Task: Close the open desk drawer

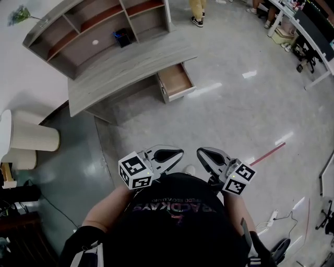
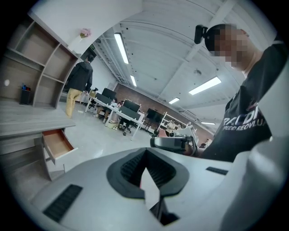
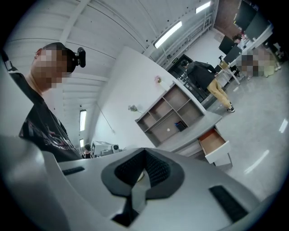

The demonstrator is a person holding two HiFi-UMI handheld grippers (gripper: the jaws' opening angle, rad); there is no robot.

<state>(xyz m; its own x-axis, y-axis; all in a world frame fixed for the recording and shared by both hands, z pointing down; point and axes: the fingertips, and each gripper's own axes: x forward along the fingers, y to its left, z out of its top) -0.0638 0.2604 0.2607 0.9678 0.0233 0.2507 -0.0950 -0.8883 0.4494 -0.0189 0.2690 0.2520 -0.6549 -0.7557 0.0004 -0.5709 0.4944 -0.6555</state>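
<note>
The grey desk stands far ahead of me, its top drawer pulled out at the right end, wood-brown inside and empty. The same drawer shows at the left of the left gripper view and the drawer at the right of the right gripper view. My left gripper and right gripper hover close to my chest, side by side, well short of the desk. Both are shut with nothing between the jaws.
A shelf unit with a small dark holder sits on the desk. A cream round stool stands at the left. A person stands beyond the desk, white office desks at the far right. Cables lie on the floor.
</note>
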